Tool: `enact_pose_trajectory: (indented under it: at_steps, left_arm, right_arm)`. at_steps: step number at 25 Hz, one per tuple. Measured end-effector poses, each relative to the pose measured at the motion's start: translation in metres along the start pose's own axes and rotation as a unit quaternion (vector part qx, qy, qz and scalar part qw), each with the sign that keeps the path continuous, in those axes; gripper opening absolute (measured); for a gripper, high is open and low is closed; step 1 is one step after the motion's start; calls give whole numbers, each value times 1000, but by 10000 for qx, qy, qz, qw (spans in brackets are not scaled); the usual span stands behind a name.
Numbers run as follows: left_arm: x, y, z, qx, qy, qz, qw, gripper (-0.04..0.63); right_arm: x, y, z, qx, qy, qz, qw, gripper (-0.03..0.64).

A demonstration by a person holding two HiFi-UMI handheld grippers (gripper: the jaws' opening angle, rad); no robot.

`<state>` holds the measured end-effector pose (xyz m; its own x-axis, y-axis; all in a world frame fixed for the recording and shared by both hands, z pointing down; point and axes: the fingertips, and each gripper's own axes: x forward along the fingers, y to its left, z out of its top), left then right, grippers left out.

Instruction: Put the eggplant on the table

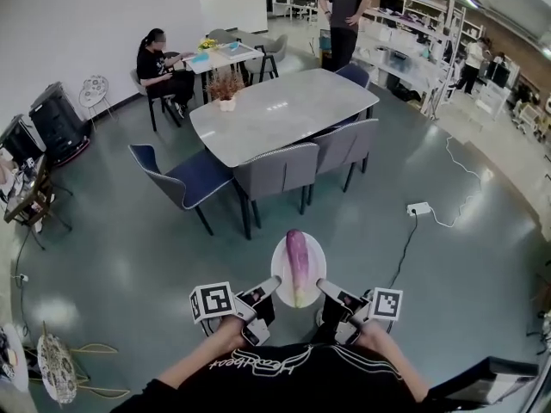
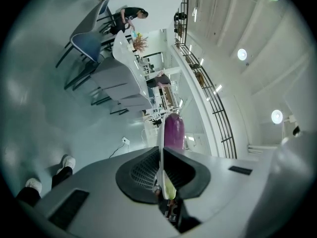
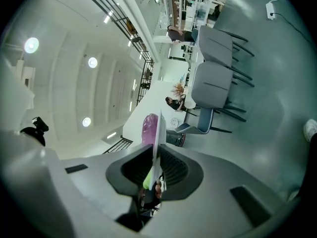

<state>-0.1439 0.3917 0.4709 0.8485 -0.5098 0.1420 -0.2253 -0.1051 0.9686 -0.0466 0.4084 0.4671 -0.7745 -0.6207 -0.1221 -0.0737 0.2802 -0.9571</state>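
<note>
A purple eggplant [image 1: 296, 260] with a green stem end lies on a white plate [image 1: 279, 268] held in the air over the floor in the head view. My left gripper [image 1: 274, 287] is shut on the plate's left rim and my right gripper [image 1: 320, 286] is shut on its right rim. In the left gripper view the plate [image 2: 160, 148] stands edge-on between the jaws with the eggplant [image 2: 174, 131] beyond them. The right gripper view shows the plate [image 3: 159, 138] the same way, the eggplant [image 3: 149, 128] beside it. The grey table [image 1: 284, 110] stands ahead, beyond its chairs.
Grey and blue chairs [image 1: 277, 172] line the table's near side, and a small potted plant [image 1: 226, 87] stands on its left corner. A power strip with a cable [image 1: 418, 207] lies on the floor to the right. A person [image 1: 160, 65] sits at a far table; another [image 1: 343, 21] stands by shelves.
</note>
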Motion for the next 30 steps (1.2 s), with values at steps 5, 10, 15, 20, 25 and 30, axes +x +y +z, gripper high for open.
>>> enact_pose_trajectory:
  at_steps: [5, 10, 15, 20, 25, 30]
  left_arm:
    - [51, 3, 10, -98, 99, 53, 9999, 25]
    - [113, 7, 32, -159, 191, 20, 9997, 25]
    - [181, 12, 40, -242, 185, 145, 9994, 25]
    - [237, 6, 63, -282, 98, 185, 9994, 25]
    - [286, -7, 82, -172, -22, 269, 9995, 25]
    - [318, -18, 95, -61, -160, 312, 9994, 25]
  right_arm:
    - [-9, -18, 47, 90, -42, -72, 9999, 51]
    - [-11, -41, 104, 179, -178, -144, 9996, 51]
    - [-27, -70, 166, 285, -112, -300, 9991, 51]
    - [-25, -83, 228, 280, -3, -258, 9993, 51]
    - [-27, -92, 283, 308, 72, -157, 9994, 51]
    - [-26, -94, 321, 260, 154, -7, 9995, 51]
